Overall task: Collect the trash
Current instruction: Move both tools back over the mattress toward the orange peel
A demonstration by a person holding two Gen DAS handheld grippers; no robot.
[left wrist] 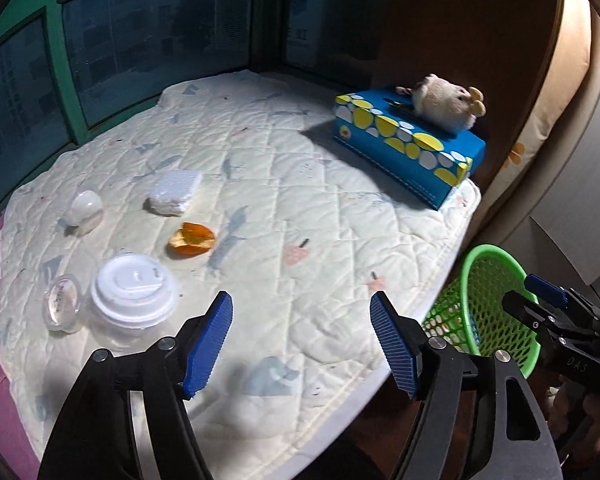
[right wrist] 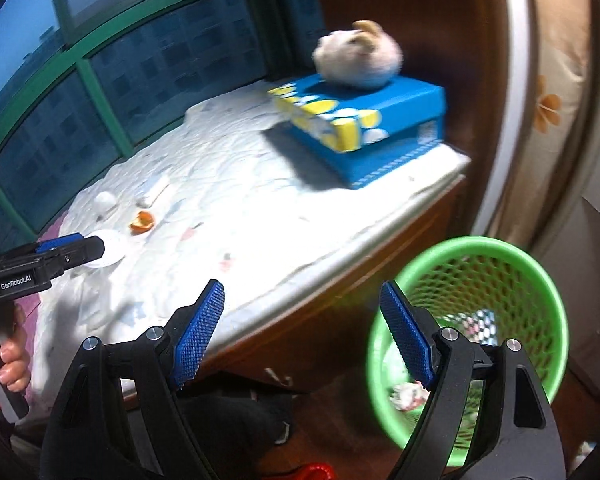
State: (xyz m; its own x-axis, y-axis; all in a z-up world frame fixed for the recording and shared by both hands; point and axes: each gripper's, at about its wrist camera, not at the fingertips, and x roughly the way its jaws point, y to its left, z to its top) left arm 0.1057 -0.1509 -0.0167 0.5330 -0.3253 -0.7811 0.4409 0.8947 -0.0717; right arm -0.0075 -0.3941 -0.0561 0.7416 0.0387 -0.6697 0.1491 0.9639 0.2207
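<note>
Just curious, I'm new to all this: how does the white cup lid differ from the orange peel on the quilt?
The white cup lid is round, smooth and the larger of the two; the orange peel is smaller, curled and ragged. The lid sits on a clear cup, while the peel lies directly on the quilt. Neither is gripped.

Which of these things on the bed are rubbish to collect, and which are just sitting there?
For the job: orange peel, white cup lid, clear round lid, white wrapped packet, clear ball-like piece, green mesh bin.

Just lying about: blue tissue box, plush toy.
</note>
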